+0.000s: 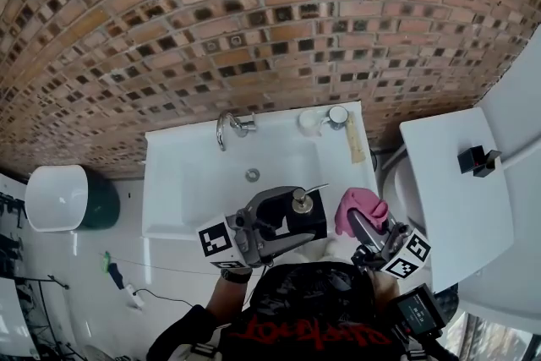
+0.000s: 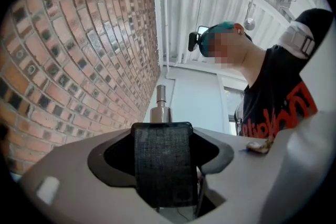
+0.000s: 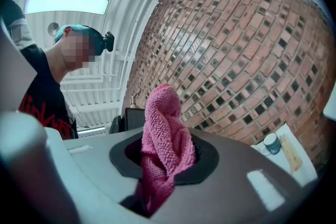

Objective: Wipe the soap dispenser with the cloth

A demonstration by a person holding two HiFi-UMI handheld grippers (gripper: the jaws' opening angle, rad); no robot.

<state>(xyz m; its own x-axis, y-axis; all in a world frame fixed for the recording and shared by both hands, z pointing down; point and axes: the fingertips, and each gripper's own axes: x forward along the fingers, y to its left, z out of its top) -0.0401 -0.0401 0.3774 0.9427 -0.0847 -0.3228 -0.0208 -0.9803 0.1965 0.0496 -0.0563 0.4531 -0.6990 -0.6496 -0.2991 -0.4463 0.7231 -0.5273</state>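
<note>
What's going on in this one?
A person stands over a white sink with a tool in each hand. The left tool is clamped on a black soap dispenser with a metal pump, held up above the basin. The right tool grips a bunched pink cloth, held just beside the dispenser. The two look slightly apart, so no wiping contact shows at this moment.
</note>
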